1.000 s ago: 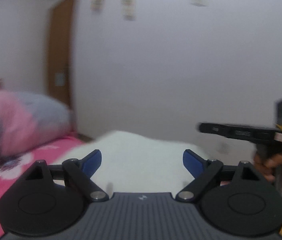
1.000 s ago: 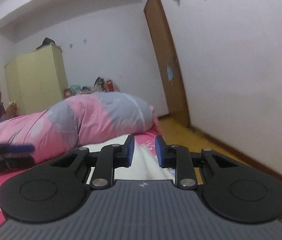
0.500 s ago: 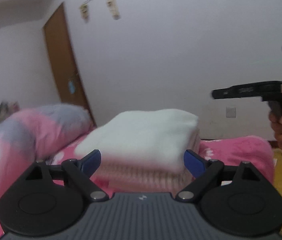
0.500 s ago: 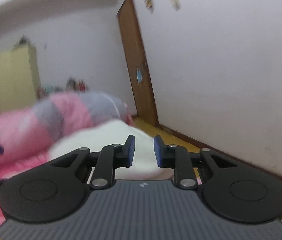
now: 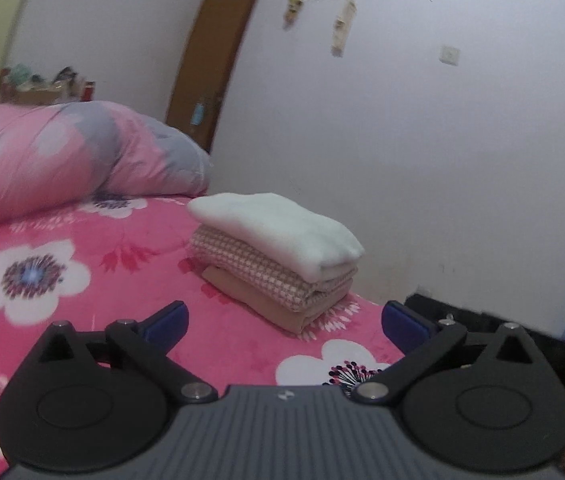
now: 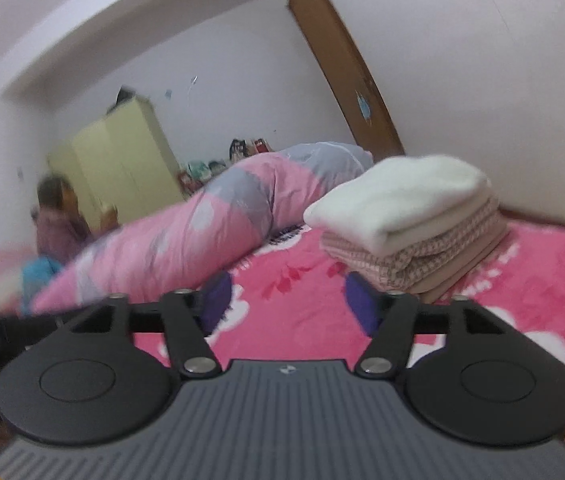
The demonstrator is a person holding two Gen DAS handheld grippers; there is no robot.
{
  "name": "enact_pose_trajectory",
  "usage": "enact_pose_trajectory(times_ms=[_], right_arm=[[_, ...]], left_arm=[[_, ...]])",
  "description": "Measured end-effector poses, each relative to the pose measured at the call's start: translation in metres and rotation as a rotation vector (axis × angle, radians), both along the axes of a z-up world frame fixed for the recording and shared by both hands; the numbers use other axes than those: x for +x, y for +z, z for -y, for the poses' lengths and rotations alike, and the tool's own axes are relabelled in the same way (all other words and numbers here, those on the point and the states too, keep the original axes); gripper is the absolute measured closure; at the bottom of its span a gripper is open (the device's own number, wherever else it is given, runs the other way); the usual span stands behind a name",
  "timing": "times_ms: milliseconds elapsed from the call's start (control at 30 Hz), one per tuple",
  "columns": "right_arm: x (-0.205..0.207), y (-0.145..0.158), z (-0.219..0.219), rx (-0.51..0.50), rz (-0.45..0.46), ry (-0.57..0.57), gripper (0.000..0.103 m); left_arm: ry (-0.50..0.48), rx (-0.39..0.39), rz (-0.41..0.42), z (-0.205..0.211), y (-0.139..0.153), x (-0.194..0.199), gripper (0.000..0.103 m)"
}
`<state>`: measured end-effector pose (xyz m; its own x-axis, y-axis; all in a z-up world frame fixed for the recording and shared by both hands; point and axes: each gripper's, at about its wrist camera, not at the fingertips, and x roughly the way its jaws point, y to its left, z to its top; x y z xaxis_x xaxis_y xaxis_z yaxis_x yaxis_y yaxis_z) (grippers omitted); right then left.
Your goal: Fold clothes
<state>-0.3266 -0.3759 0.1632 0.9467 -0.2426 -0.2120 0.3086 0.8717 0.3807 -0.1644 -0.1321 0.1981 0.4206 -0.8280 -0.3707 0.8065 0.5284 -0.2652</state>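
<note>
A stack of folded clothes sits near the corner of the pink flowered bed [image 5: 94, 280]: a white fluffy garment [image 5: 278, 232] on top, a pink checked one [image 5: 258, 268] under it, a tan one [image 5: 258, 300] at the bottom. My left gripper [image 5: 284, 322] is pulled back from the stack, its jaws opening wide with nothing between them. In the right wrist view the same white garment [image 6: 398, 200] tops the stack on the bed [image 6: 302, 312]. My right gripper [image 6: 288, 300] is also clear of it, jaws opening and empty.
A rolled pink and grey duvet [image 5: 62, 156] lies along the bed behind the stack. A person [image 6: 58, 216] sits at the far left by a yellow wardrobe [image 6: 118, 160]. A brown door [image 5: 218, 56] and white walls stand behind; the bed edge drops off at right.
Both grippers have drawn back from the white garment, which now lies on the stack. The right gripper's jaws have gone from nearly shut to wide apart; the left opened a little wider.
</note>
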Motion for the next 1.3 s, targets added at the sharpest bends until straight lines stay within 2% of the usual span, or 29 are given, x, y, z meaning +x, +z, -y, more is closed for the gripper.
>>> enact_pose_trajectory(times_ms=[67,200,400,600,767,1033,1300], right_arm=[[-0.007,0.005,-0.014,-0.073,-0.034,-0.052,0.015],[-0.023,0.009,-0.027,-0.143,-0.112,-0.170,0.001],[-0.034,0.004,-0.048,-0.187,-0.210,-0.289,0.001],[-0.031,0.003,-0.054,-0.149,-0.244,-0.324,0.001],[-0.024,0.000,-0.054,-0.146,-0.310,-0.386,0.001],[-0.016,-0.003,-0.054,-0.207,-0.377,-0.443,0.001],[-0.014,-0.006,-0.054,-0.242,-0.400,-0.468,0.001]], left_arm=[[0.028,0.014,-0.025,-0.006,-0.005,-0.005,0.000],[0.106,0.066,-0.048,-0.013,-0.006,-0.020,0.000],[0.120,0.166,-0.004,-0.003,-0.008,-0.027,0.000],[0.148,0.208,0.029,0.006,-0.011,-0.035,0.000],[0.126,0.199,-0.045,0.010,-0.016,-0.033,0.000],[0.164,0.244,0.094,0.019,-0.012,-0.049,0.000],[0.198,0.232,0.092,0.021,-0.013,-0.051,0.000]])
